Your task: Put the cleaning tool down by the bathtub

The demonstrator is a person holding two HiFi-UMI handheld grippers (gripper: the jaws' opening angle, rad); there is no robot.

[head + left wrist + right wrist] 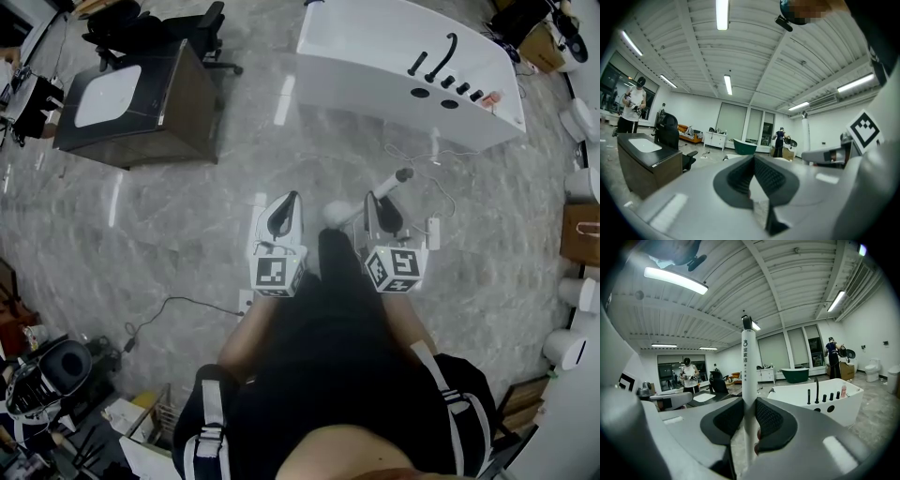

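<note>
The cleaning tool has a long white handle [386,182] with a dark tip and a round pale head [335,214]. My right gripper [373,199] is shut on that handle, which stands upright between its pads [748,362] in the right gripper view. The tool hangs above the grey marble floor, well short of the white bathtub [375,47], which carries black taps. That bathtub [843,411] lies ahead and to the right of the right gripper [749,401]. Beside it, my left gripper [291,197] holds nothing; its jaws [753,157] meet at the tips.
A dark cabinet with a white basin [131,94] and an office chair [155,28] stand at the far left. Cables [178,305] and a power strip [433,232] lie on the floor. White toilets [581,122] and a paper bag [581,230] line the right edge. A person [688,376] stands far off.
</note>
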